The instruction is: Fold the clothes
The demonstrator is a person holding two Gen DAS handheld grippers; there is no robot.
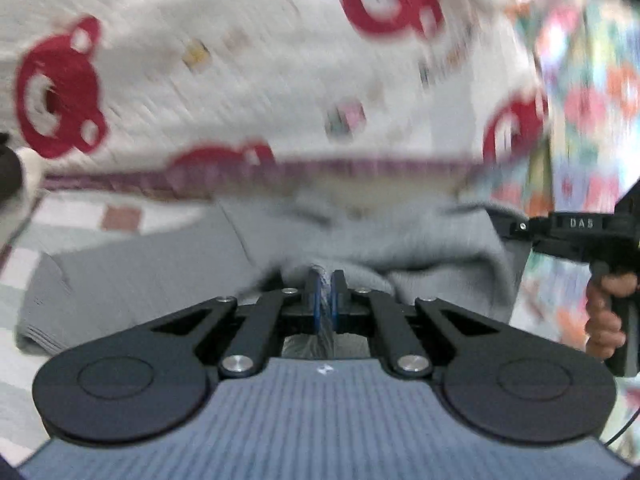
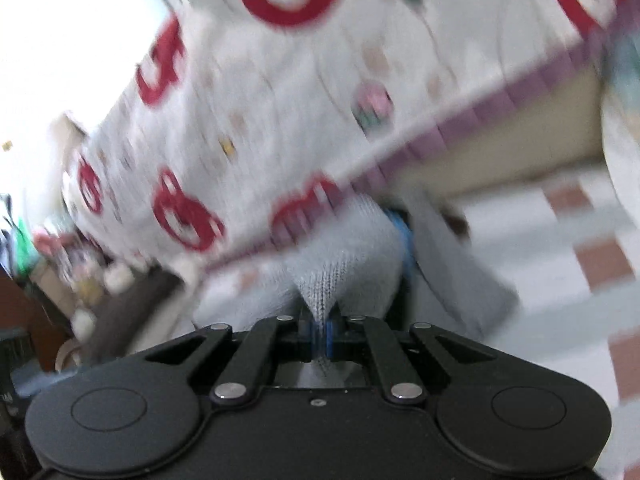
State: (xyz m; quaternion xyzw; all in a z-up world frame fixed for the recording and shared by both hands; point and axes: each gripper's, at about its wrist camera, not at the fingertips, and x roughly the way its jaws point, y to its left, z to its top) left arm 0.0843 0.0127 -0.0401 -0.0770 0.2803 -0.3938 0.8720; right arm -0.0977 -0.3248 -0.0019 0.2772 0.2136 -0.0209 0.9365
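Note:
A grey knit garment (image 1: 168,276) hangs lifted in front of a bed. My left gripper (image 1: 326,284) is shut on a bunched edge of it. In the left wrist view the right gripper (image 1: 600,240) shows at the far right, held by a hand (image 1: 606,316). In the right wrist view my right gripper (image 2: 320,326) is shut on a pinched peak of the same grey knit garment (image 2: 340,248). Both views are blurred by motion.
A white bedspread with red bear prints (image 1: 240,80) and a purple edge (image 1: 320,170) fills the background. It also fills the upper right wrist view, bedspread (image 2: 280,100). A checked floor (image 2: 560,248) lies at the right. Colourful floral fabric (image 1: 588,80) hangs at the right.

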